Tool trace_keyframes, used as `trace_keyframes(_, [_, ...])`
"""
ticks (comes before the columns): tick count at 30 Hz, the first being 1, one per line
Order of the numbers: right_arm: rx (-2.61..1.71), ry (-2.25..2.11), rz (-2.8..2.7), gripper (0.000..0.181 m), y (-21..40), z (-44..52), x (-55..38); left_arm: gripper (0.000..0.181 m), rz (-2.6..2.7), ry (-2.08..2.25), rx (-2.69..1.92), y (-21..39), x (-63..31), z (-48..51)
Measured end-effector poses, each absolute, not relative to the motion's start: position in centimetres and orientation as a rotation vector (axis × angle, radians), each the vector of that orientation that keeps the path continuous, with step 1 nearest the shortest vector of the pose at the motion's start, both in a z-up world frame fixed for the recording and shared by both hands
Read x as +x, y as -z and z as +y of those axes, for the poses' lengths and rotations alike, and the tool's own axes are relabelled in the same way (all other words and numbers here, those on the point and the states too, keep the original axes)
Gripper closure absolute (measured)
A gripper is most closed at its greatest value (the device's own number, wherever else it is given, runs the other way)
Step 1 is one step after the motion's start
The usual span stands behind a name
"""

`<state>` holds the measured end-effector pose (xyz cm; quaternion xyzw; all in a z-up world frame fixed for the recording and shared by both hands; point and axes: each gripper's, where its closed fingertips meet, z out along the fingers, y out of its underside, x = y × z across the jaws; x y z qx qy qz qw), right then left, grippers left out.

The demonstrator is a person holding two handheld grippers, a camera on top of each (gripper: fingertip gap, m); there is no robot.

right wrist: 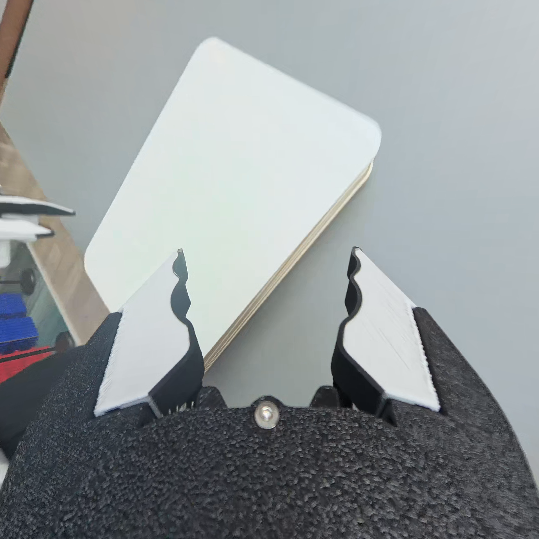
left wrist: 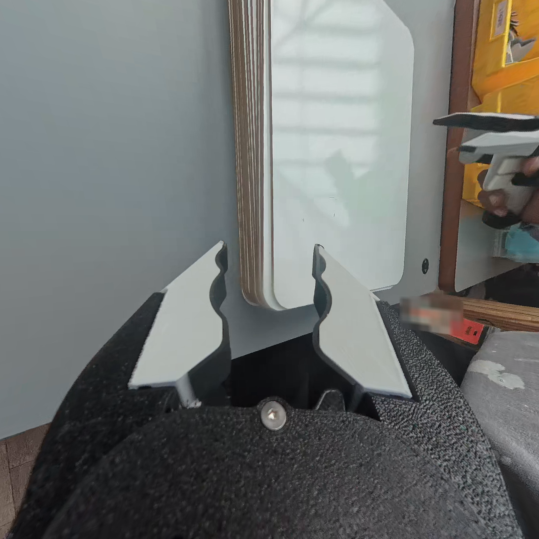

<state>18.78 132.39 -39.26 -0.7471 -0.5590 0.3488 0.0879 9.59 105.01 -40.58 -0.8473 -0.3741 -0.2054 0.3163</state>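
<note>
Starting closest in, the left gripper (left wrist: 269,248) is spread fairly wide with nothing gripped, lined up on the near end of a stack of white round-cornered cards with brownish edges (left wrist: 256,145). The stack's long axis runs straight away from it across the pale grey tabletop (left wrist: 116,175). The right gripper (right wrist: 268,250), also wide and empty, is hovered above, less squarely lined up.

stack of white boards (right wrist: 233,186) with rounded corners and tan edges, flat on my grey tabletop (right wrist: 437,116), sitting skewed
</note>
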Motion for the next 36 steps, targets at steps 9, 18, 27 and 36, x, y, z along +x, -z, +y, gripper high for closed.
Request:
trace_keyframes(9, [-2.614,-1.049,-1.553,0.051,43.4,118.2,27.6,0.107,-0.704,0.777,-2.518,42.7,13.7,106.5])
trace_keyframes(18, [-2.579,-0.899,-1.571,0.032,44.4,113.0,26.5,0.078,-0.522,0.598,-2.751,43.9,16.6,105.9])
trace_keyframes(27, [-2.536,-0.822,-1.550,0.024,45.0,112.8,26.2,0.076,-0.481,0.596,-2.796,43.9,17.0,105.7])
trace_keyframes(36, [-2.521,-0.898,-1.401,0.032,44.7,114.2,27.1,0.075,-0.670,0.743,-2.621,43.7,16.5,104.4])
